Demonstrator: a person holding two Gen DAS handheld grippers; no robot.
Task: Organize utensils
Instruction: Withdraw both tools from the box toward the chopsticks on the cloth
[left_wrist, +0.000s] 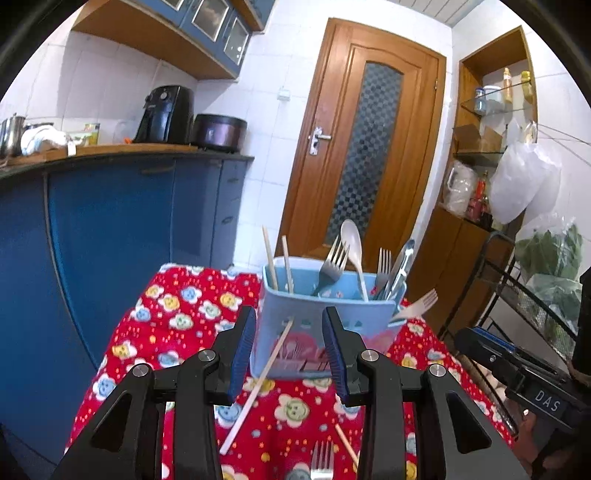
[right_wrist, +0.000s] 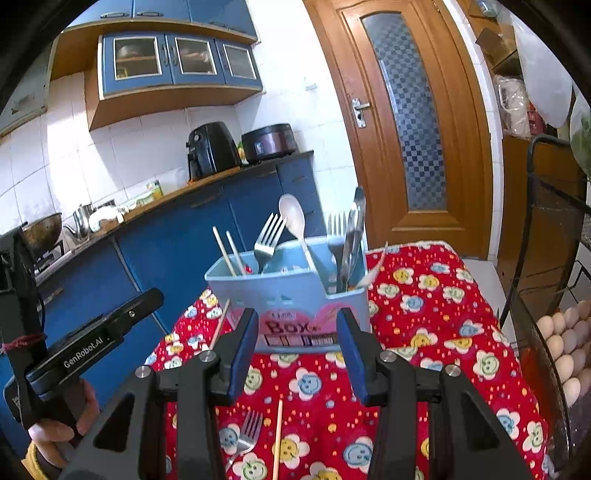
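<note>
A light blue utensil box (left_wrist: 325, 325) stands on a red flowered cloth (left_wrist: 177, 325); it also shows in the right wrist view (right_wrist: 295, 295). It holds two chopsticks, forks, a white spoon (left_wrist: 351, 240) and metal tongs. A white plastic fork (left_wrist: 417, 306) lies to its right. A chopstick (left_wrist: 258, 387) leans against its front. A metal fork (right_wrist: 247, 432) and another chopstick (right_wrist: 277, 435) lie on the cloth in front. My left gripper (left_wrist: 290, 354) is open and empty, just before the box. My right gripper (right_wrist: 297, 354) is open and empty, also before it.
Blue kitchen cabinets (left_wrist: 110, 229) with a black air fryer (left_wrist: 166, 114) stand at the left. A wooden door (left_wrist: 369, 140) is behind. A black wire rack (right_wrist: 546, 258) with eggs (right_wrist: 565, 343) stands at the right, close to the table edge.
</note>
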